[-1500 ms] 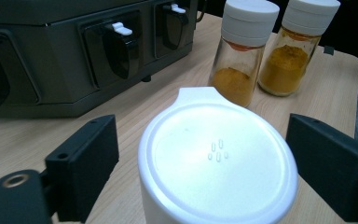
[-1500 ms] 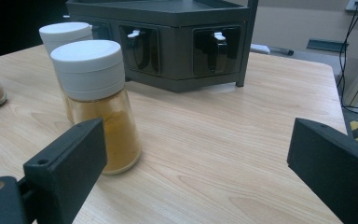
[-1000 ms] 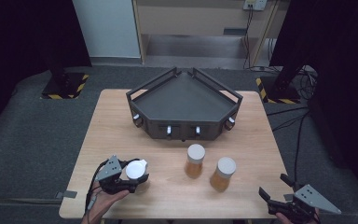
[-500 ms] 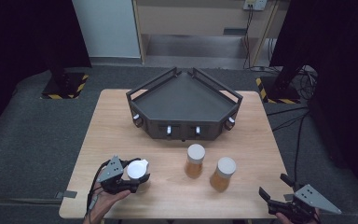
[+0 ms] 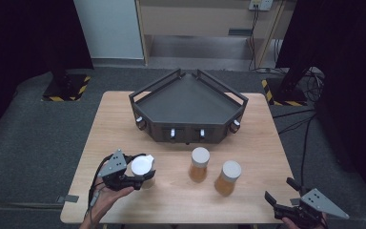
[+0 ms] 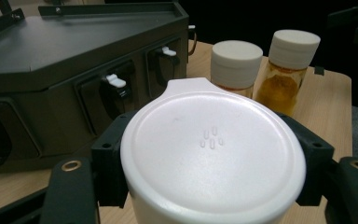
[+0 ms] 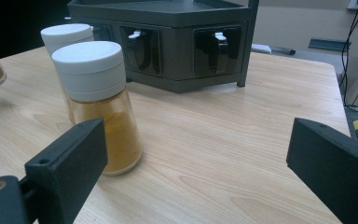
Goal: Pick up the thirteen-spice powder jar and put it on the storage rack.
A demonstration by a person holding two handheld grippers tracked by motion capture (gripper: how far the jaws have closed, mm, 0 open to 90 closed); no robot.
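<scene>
My left gripper (image 5: 141, 176) is shut on a white-lidded spice jar (image 5: 143, 165) near the table's front left. In the left gripper view the jar's round lid (image 6: 212, 158) sits between the black jaws. Two more jars of orange-brown spice stand upright mid-table, one (image 5: 199, 163) nearer the rack and one (image 5: 228, 177) to its right. My right gripper (image 5: 279, 190) hangs open off the front right corner. Seen from the right gripper view, the nearest jar (image 7: 100, 107) stands just beyond the left jaw, outside the gap.
A dark angular rack (image 5: 188, 107) with a flat top, side rails and white-tabbed latches (image 6: 114, 81) occupies the far half of the wooden table (image 5: 257, 148). Grey carpet surrounds the table; cables (image 5: 310, 129) run along the right side.
The left gripper and its jar have shifted slightly away from the front edge. The right gripper and the two standing jars have stayed in place.
</scene>
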